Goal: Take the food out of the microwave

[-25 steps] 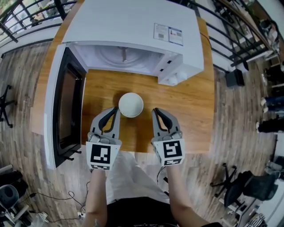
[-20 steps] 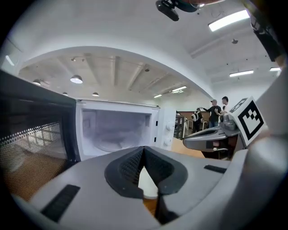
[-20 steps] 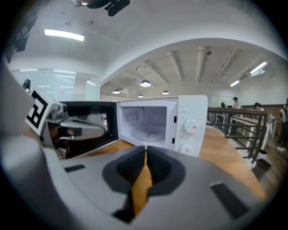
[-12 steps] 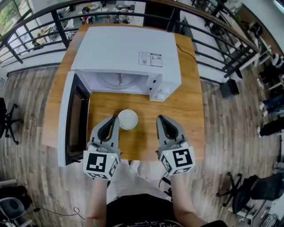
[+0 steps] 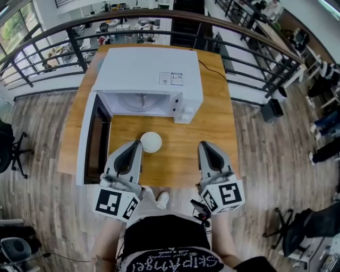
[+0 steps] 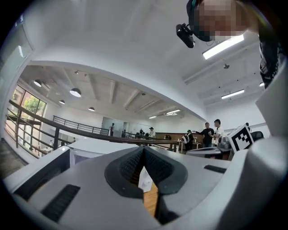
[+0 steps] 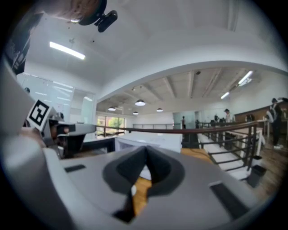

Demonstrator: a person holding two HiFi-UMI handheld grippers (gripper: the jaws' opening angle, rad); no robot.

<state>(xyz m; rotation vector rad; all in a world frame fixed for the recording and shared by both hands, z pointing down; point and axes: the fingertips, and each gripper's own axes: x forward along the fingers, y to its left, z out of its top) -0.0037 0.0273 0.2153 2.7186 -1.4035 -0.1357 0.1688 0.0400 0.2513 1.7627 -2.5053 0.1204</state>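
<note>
A white bowl [image 5: 151,142] stands on the wooden table [image 5: 180,154] in front of the open white microwave [image 5: 146,79], whose cavity [image 5: 139,102] shows only its turntable. My left gripper [image 5: 139,144] is shut and empty, its tip just left of the bowl in the head view. My right gripper [image 5: 202,145] is shut and empty too, off to the bowl's right. Both are held well above the table. In the left gripper view the shut jaws frame a sliver of the microwave [image 6: 145,179] and table. The right gripper view shows the same past its shut jaws.
The microwave door [image 5: 95,141] hangs open to the left, over the table's left part. A black railing [image 5: 175,16] runs behind the table. Office chairs [image 5: 297,223] stand on the wood floor to the right and left. People stand far off in the hall.
Both grippers have risen away from the table and drawn back toward me. The head view has pulled up too, so table and microwave look smaller. The bowl has stayed in place.
</note>
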